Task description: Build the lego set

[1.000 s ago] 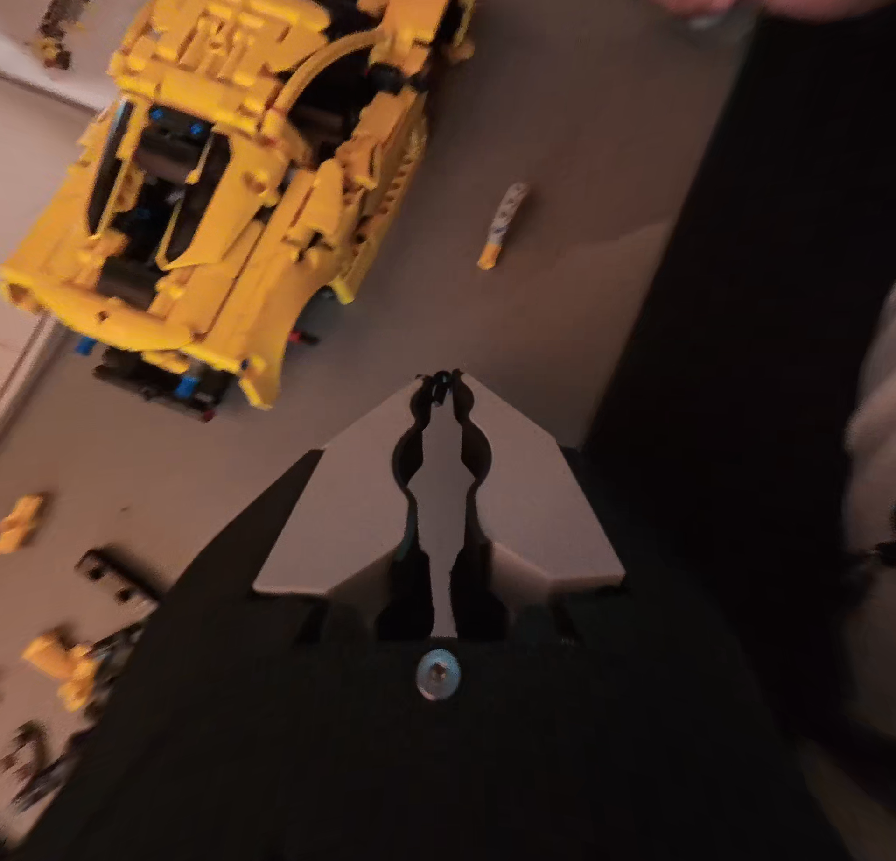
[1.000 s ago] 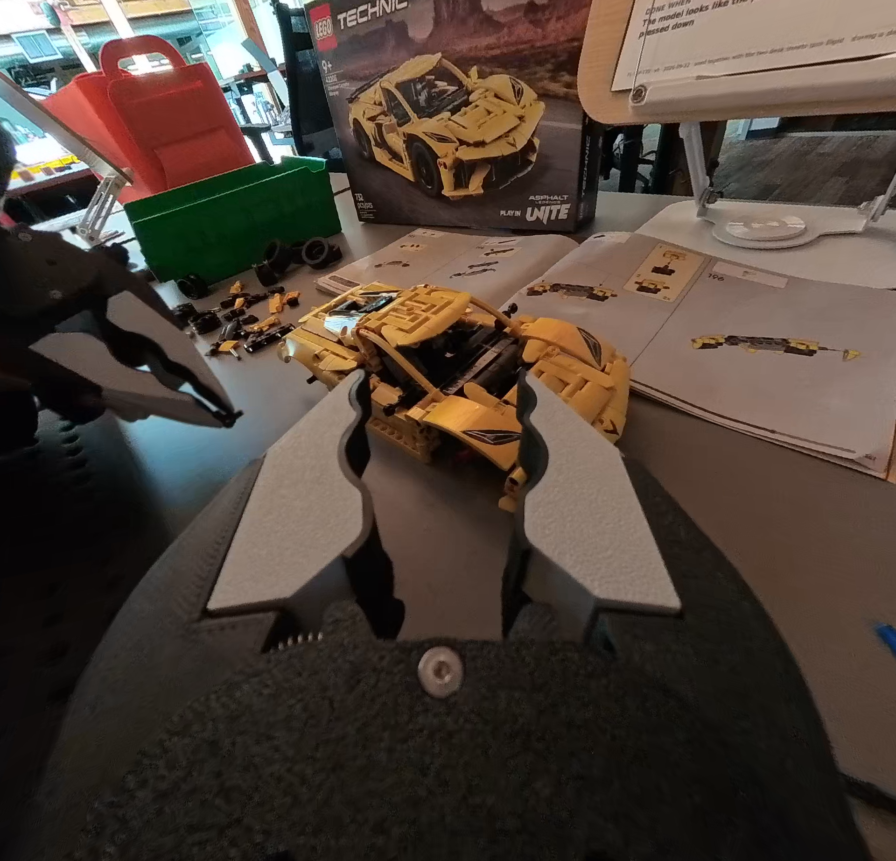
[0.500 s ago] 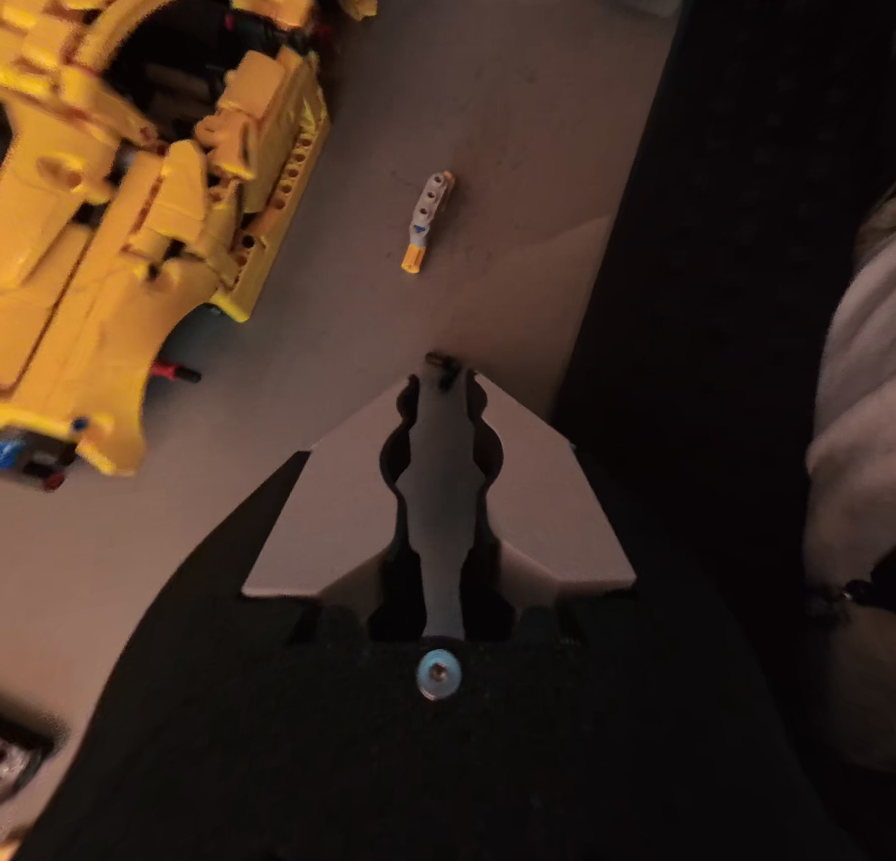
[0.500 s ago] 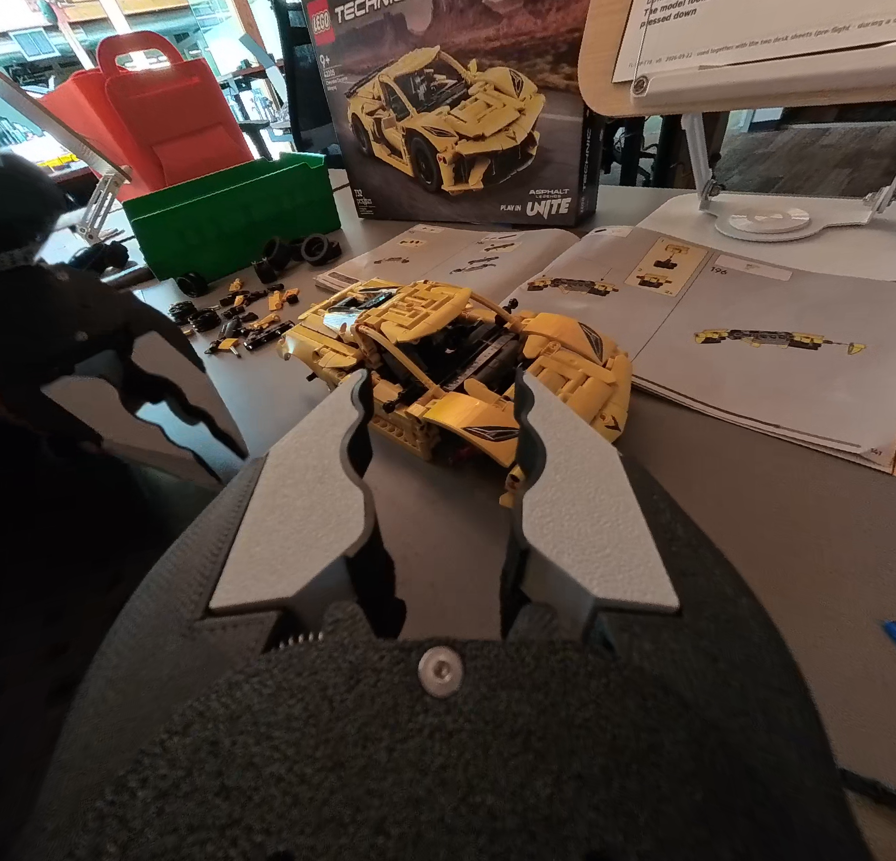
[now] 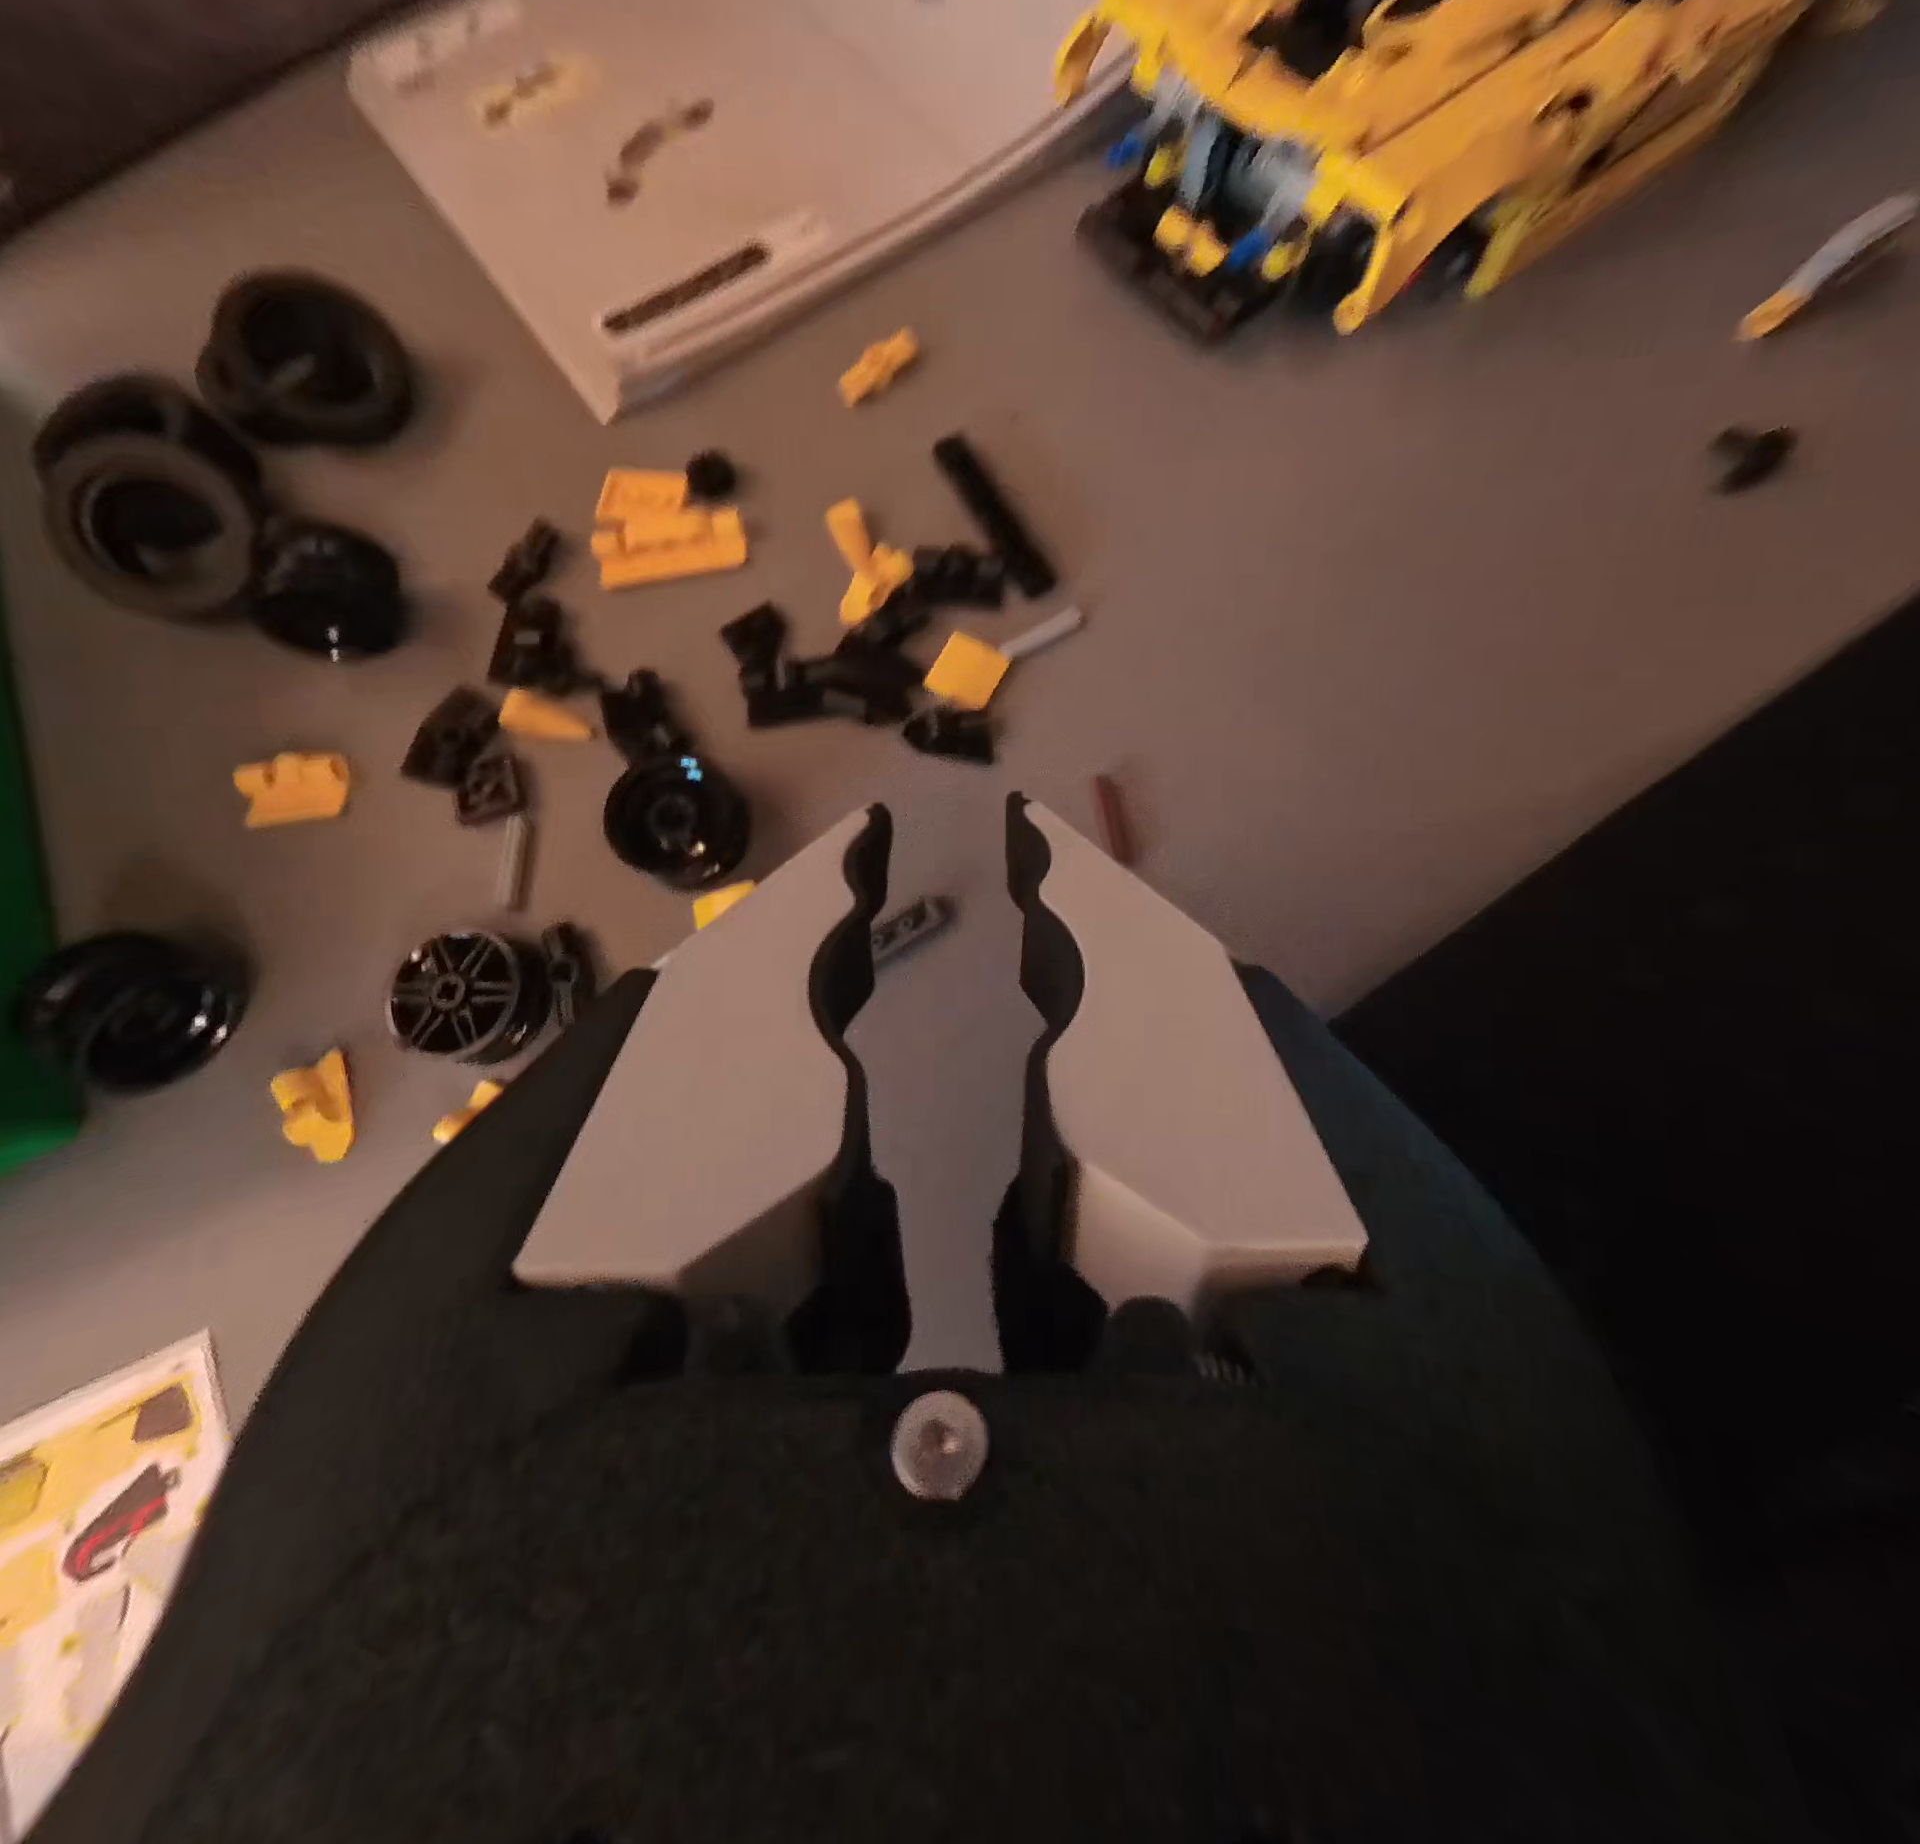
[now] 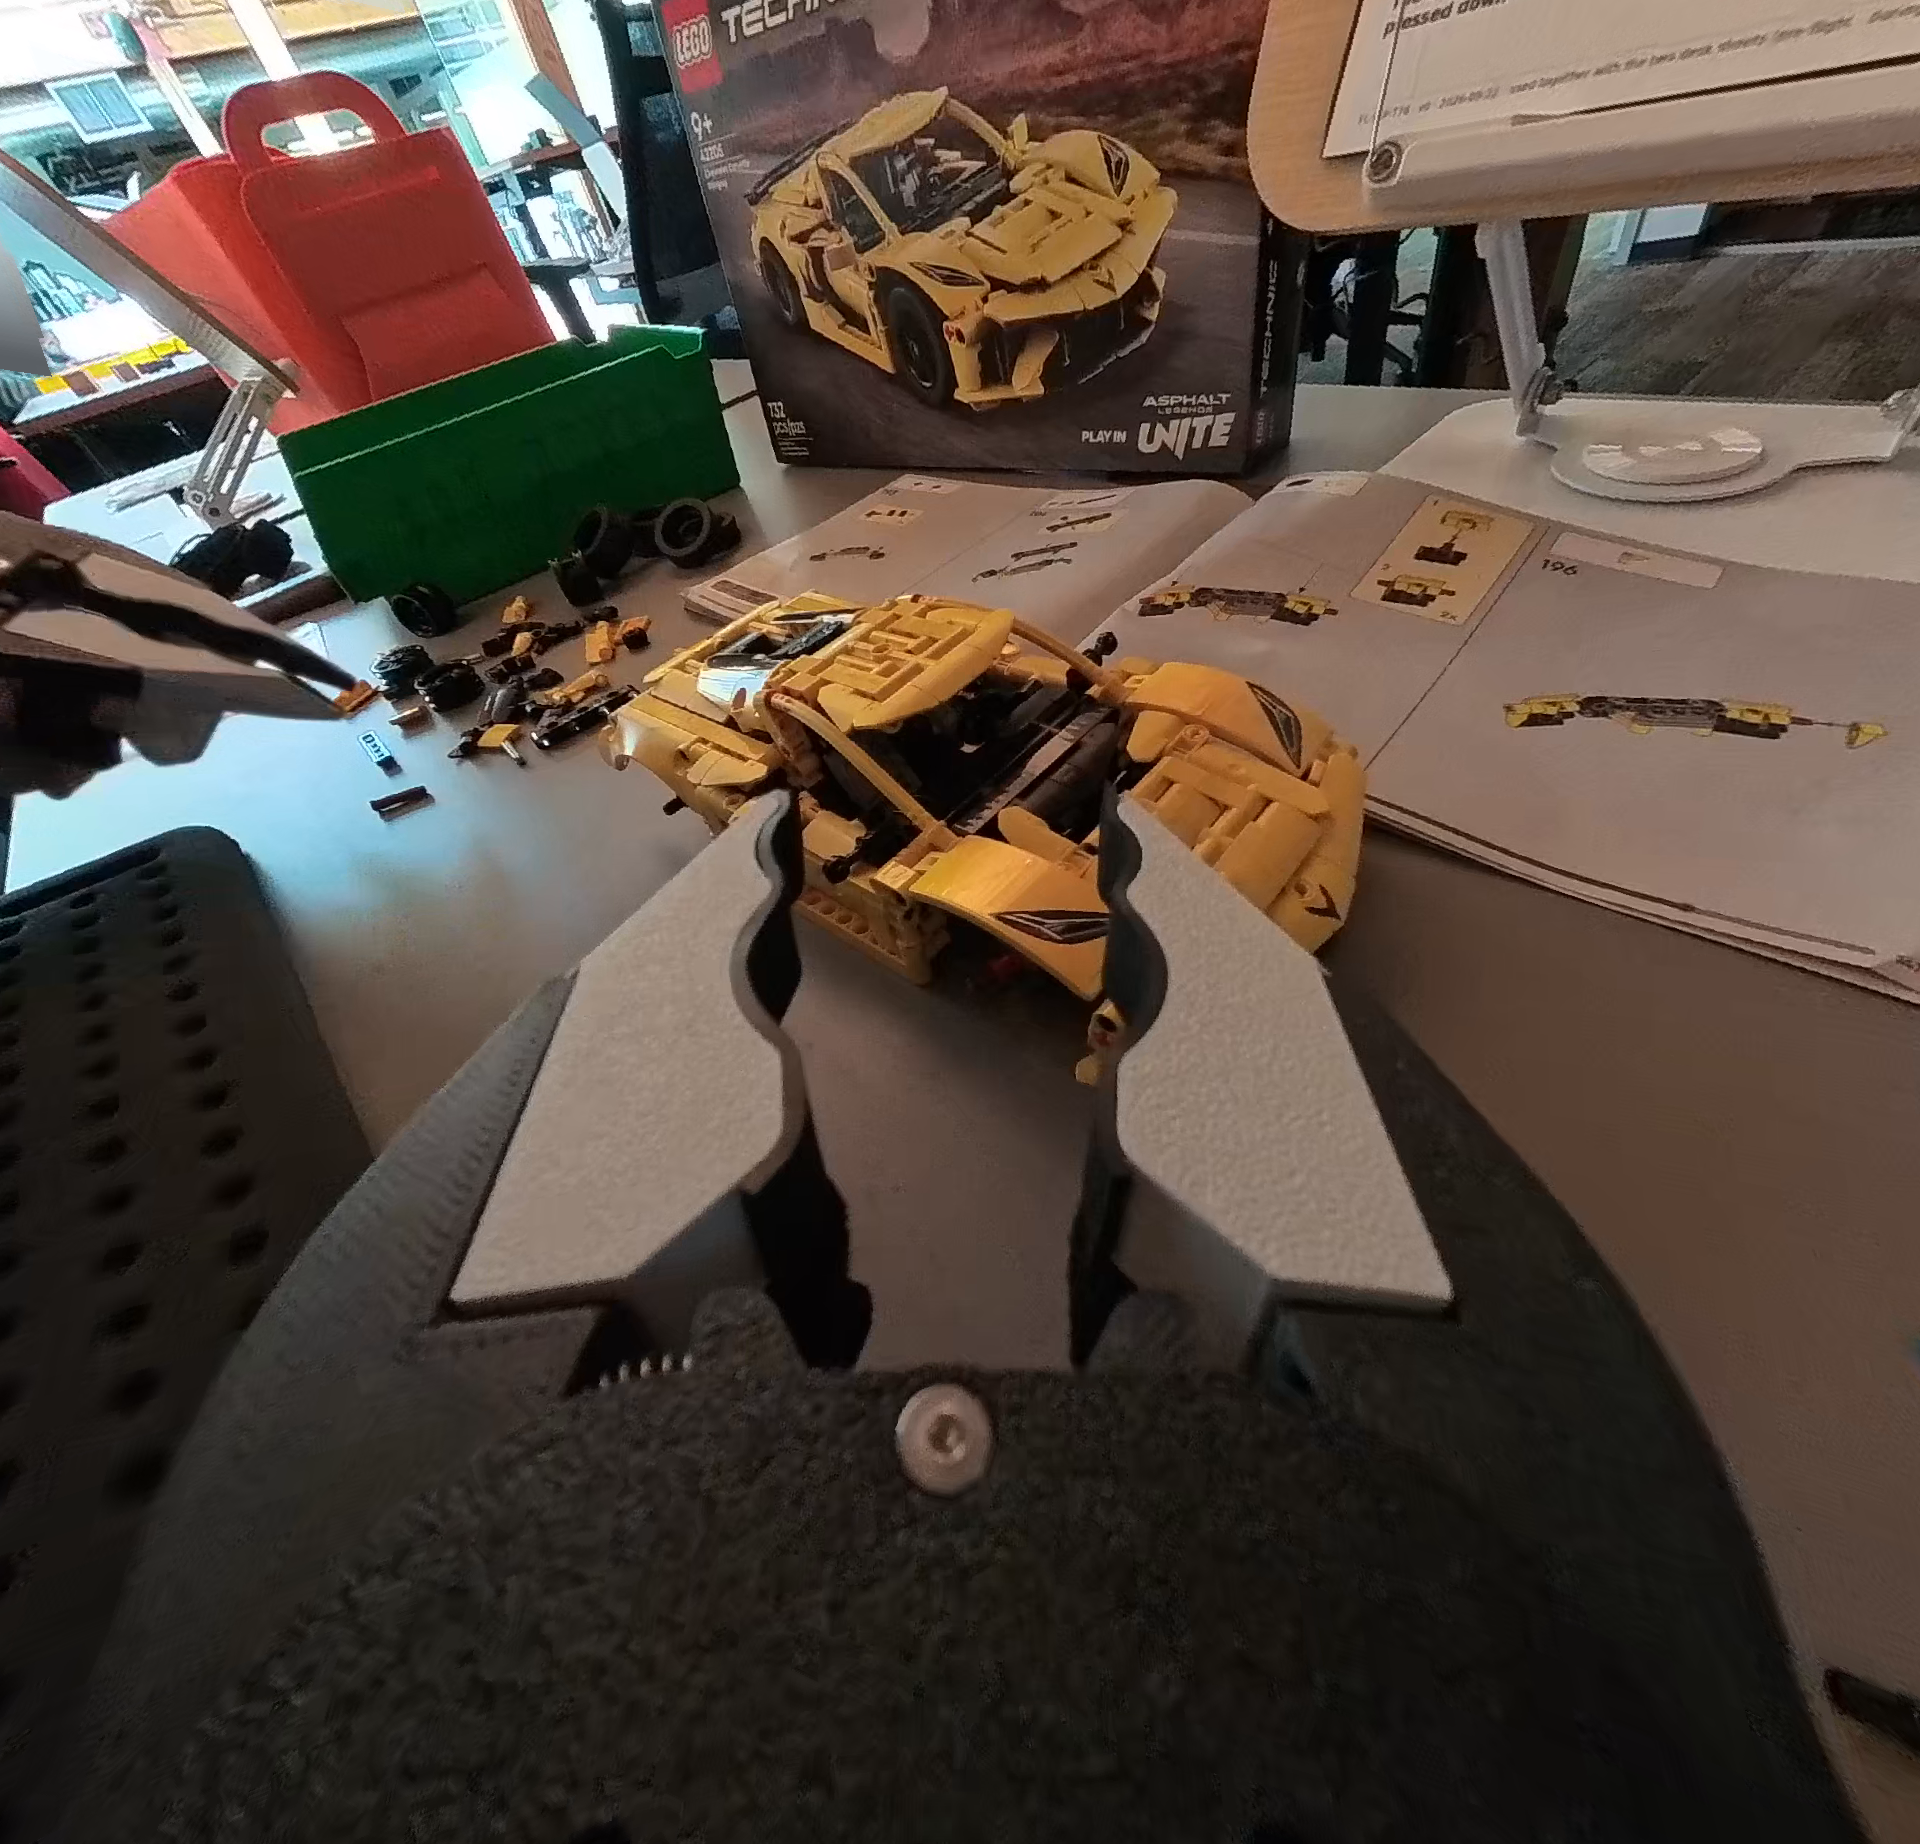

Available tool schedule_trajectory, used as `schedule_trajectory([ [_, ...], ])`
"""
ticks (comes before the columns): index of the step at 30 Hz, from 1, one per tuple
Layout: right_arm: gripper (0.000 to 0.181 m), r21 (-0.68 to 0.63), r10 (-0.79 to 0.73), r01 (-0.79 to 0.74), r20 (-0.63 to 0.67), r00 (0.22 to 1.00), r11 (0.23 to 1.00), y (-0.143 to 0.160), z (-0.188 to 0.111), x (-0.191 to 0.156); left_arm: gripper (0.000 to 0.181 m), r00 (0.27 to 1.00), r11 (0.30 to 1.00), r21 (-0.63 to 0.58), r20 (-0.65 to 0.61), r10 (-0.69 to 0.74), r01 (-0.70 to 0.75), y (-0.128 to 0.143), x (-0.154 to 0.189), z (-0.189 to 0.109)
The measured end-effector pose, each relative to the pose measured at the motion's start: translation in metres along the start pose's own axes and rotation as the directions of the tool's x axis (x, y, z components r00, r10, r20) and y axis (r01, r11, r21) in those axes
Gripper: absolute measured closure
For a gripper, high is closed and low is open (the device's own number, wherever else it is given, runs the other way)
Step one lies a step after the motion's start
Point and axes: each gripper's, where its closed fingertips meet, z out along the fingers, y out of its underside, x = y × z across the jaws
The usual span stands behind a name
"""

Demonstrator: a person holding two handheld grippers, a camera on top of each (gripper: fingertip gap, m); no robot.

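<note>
Lego car (image 6: 987, 755) | just ahead of right claw (image 6: 940, 838), gaping, empty | left claw (image 5: 948, 820) slightly parted, empty, over loose pieces (image 5: 862, 641)

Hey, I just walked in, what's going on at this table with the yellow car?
A person is building a yellow Lego car using two handheld grippers. The left gripper is open and empty, above a scatter of loose black and yellow pieces with tyres and wheel rims nearby. The right gripper is open too, holding nothing, pointed at the car. The car has no wheels on yet. The instruction booklet lies open behind the car, with the set's box standing farther back.
</note>
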Motion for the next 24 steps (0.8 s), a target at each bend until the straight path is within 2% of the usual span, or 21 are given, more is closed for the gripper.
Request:
schedule_trajectory([
  [3,0.126,-0.001,-0.003,0.003,-0.005,1.0,1.0,0.0,0.0,0.001,0.159,1.0,0.999,-0.047,-0.007,-0.014,0.014,0.0,0.0,0.015],
  [10,0.127,-0.005,-0.014,0.014,-0.01,1.0,1.0,0.001,-0.001,0.0,0.156,0.997,0.992,-0.11,0.029,0.068,-0.064,-0.008,-0.007,0.04],
  [16,0.129,0.0,0.002,-0.002,-0.009,1.0,1.0,0.0,-0.002,0.002,0.157,0.991,0.988,-0.152,0.122,0.053,-0.034,0.001,-0.04,0.023],
  [24,0.129,-0.01,-0.009,0.009,-0.002,1.0,1.0,0.002,0.0,0.0,0.157,0.968,0.991,-0.134,0.248,0.041,-0.007,0.002,-0.087,-0.005],
])
